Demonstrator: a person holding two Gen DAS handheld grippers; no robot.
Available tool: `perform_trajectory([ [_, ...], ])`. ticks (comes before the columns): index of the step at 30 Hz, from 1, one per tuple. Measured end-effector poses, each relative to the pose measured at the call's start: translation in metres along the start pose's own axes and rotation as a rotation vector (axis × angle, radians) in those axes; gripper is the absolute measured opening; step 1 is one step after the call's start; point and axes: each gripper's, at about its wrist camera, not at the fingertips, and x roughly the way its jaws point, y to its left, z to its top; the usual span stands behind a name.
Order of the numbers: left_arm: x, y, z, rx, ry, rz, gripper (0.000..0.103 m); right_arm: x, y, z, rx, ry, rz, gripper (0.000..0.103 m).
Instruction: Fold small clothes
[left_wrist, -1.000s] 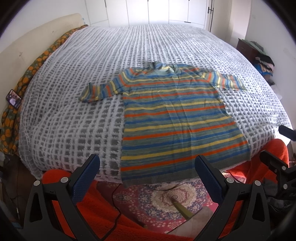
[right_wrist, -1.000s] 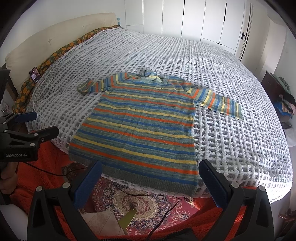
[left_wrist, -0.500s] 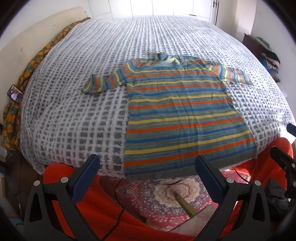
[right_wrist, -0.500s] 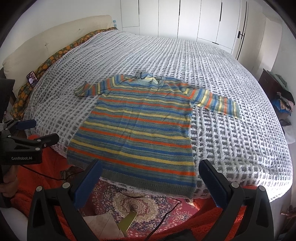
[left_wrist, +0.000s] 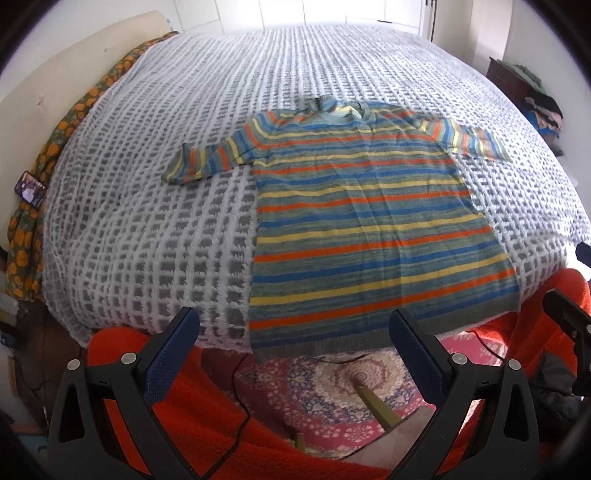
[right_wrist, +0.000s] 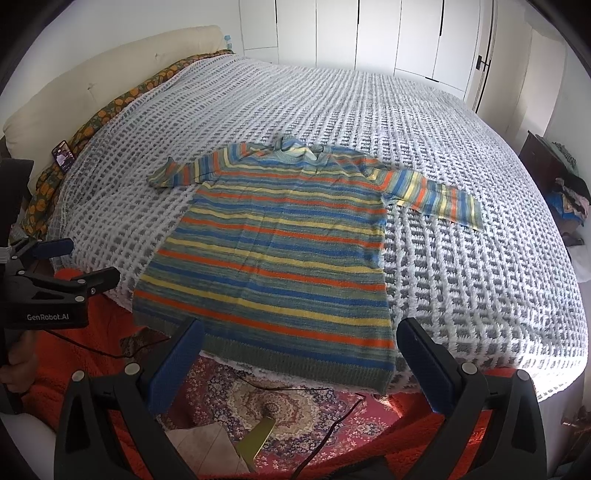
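Observation:
A small striped sweater (left_wrist: 369, 221), in blue, orange, yellow and grey-green, lies flat and face up on the bed with both sleeves spread out. Its hem hangs at the bed's near edge. It also shows in the right wrist view (right_wrist: 280, 251). My left gripper (left_wrist: 293, 332) is open and empty, held just short of the hem's left corner. My right gripper (right_wrist: 299, 339) is open and empty, held in front of the hem. The left gripper also shows at the left of the right wrist view (right_wrist: 70, 262).
The bed has a white and grey knitted cover (left_wrist: 147, 221) (right_wrist: 480, 258). A phone (left_wrist: 30, 187) lies at the bed's left edge by a patterned orange cloth (left_wrist: 22, 240). An orange blanket (left_wrist: 221, 424) and a patterned rug (right_wrist: 280, 406) lie below. Clothes are piled on a dresser (right_wrist: 565, 188).
Both grippers have moved forward toward the bed's edge, so the sweater looks larger and nearer. Both stay open and the sweater has not moved.

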Motion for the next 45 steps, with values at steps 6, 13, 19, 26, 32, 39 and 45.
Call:
perform_trajectory([
  [6, 0.002, 0.001, 0.000, 0.000, 0.004, 0.001, 0.102, 0.002, 0.000, 0.000, -0.001, 0.005, 0.003, 0.103],
  [13, 0.003, 0.003, -0.001, -0.002, 0.004, 0.002, 0.102, 0.006, 0.001, -0.001, -0.007, 0.012, 0.009, 0.103],
  [19, 0.012, 0.002, 0.002, -0.008, 0.041, -0.007, 0.102, 0.017, -0.011, 0.006, -0.084, -0.038, 0.113, 0.103],
  [26, 0.011, -0.010, 0.007, 0.029, 0.048, 0.023, 0.102, 0.107, -0.241, 0.057, 0.397, -0.166, 0.296, 0.098],
  [32, 0.019, -0.019, 0.014, 0.037, 0.085, 0.067, 0.102, 0.219, -0.413, 0.048, 1.039, -0.148, 0.422, 0.069],
  [39, 0.031, -0.036, 0.027, 0.075, 0.131, 0.082, 0.102, 0.277, -0.438, 0.053, 1.195, -0.056, 0.370, 0.004],
  [45, 0.036, -0.043, 0.031, 0.083, 0.135, 0.072, 0.102, 0.231, -0.420, 0.056, 1.036, -0.098, 0.196, 0.004],
])
